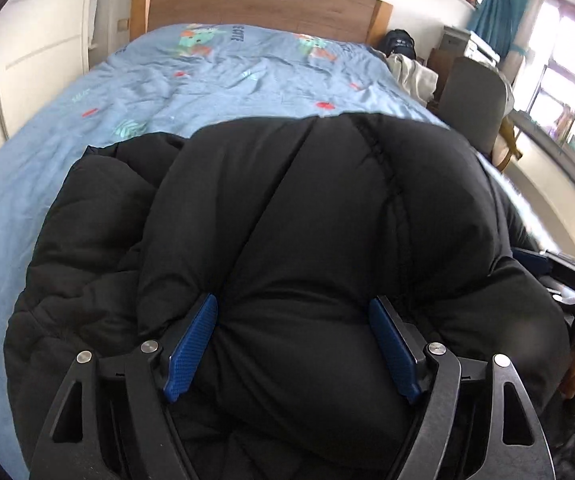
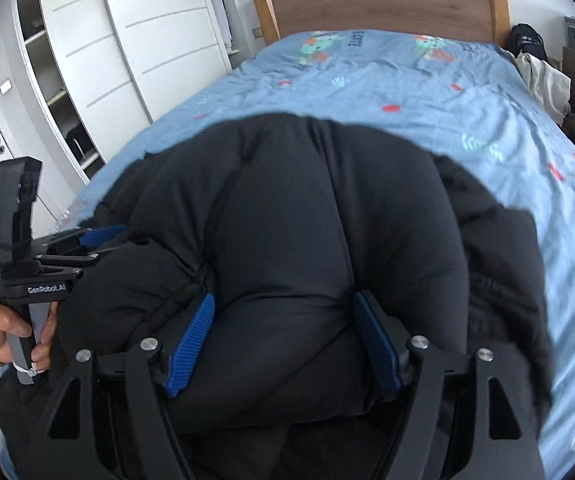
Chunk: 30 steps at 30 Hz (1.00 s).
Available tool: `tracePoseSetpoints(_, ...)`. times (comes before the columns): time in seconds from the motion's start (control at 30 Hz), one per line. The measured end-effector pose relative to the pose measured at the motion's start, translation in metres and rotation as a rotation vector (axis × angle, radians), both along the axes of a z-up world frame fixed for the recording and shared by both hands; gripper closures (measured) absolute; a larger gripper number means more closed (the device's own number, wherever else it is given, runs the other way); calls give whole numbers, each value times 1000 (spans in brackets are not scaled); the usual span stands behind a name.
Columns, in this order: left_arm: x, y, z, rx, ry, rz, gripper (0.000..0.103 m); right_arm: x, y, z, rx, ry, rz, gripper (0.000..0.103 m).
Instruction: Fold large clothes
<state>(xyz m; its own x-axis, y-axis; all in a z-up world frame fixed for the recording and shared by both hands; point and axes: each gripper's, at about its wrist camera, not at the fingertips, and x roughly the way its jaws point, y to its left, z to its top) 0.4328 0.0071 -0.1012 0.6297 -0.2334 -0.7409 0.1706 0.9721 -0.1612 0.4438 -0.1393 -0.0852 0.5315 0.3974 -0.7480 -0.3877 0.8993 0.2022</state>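
Left fingers (image 1: 193, 344): clamped on a thick fold of coat (image 1: 307, 208), held apart by padding.
Right fingers (image 2: 189, 346): same, pinching the coat's puffy edge.
Coat: lies bunched on near end of bed (image 1: 215, 76).
Step tip: likely carrying the fold forward; move both grippers level, together.
Room: bedspread ahead free up to headboard (image 1: 263, 0); chair (image 1: 475, 100) beside right edge.

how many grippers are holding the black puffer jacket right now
2. The left gripper pinches the black puffer jacket near its left side; the right gripper pinches the same bulky fold further right.
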Motion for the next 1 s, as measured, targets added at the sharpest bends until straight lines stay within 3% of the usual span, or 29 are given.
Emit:
tracePoseSetpoints(0.13, -1, -1, -6, 20, 11, 4, 26, -2, 5, -9, -38, 6, -6, 32)
tracePoseSetpoints(0.33, -29, 4, 21, -2, 2, -7, 23, -23, 3, 10, -83, 13, 37, 32)
tracePoseSetpoints(0.43, -39, 4, 5, 13, 24, -14, 20, -38, -8, 2, -75, 25, 34, 32)
tracePoseSetpoints(0.53, -40, 11, -8, -36, 70, 11, 20, -44, -16, -8, -58, 61, 4, 32)
tracePoseSetpoints(0.8, -73, 10, 26, 29, 23, 26, 20, -57, -18, 11, -87, 98, -67, 32)
tracePoseSetpoints(1.0, -124, 23, 58, 96, -42, 76, 20, -109, -19, 44, -83, 76, -77, 32)
